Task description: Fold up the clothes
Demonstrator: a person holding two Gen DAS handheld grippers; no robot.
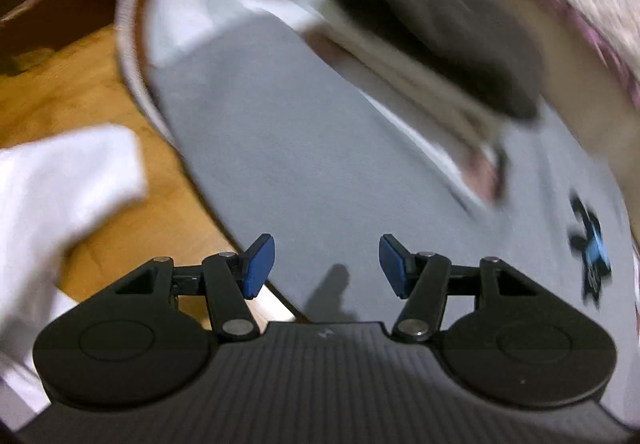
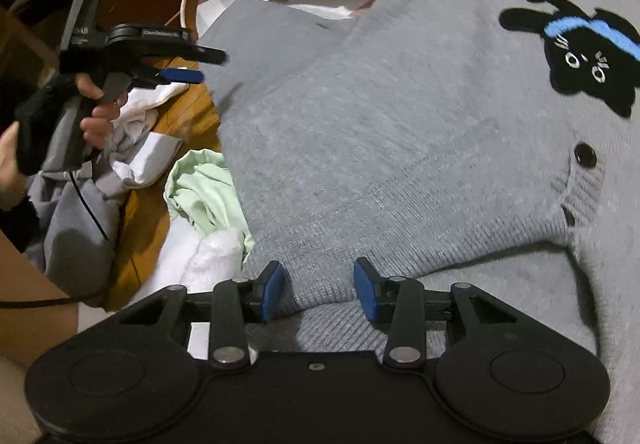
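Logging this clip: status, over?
Left gripper open, empty. Right gripper open at grey sweater hem. Green cloth beside the sweater.

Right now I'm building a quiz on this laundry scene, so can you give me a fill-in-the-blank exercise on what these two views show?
1. The sweater spread out in front is ____ in colour.
2. The cat patch on it wears a ____ band.
3. Both the right gripper and the left gripper have their jaws ____, holding nothing.
4. The crumpled garment left of the sweater is pale ____.

Missing words: grey; blue; open; green
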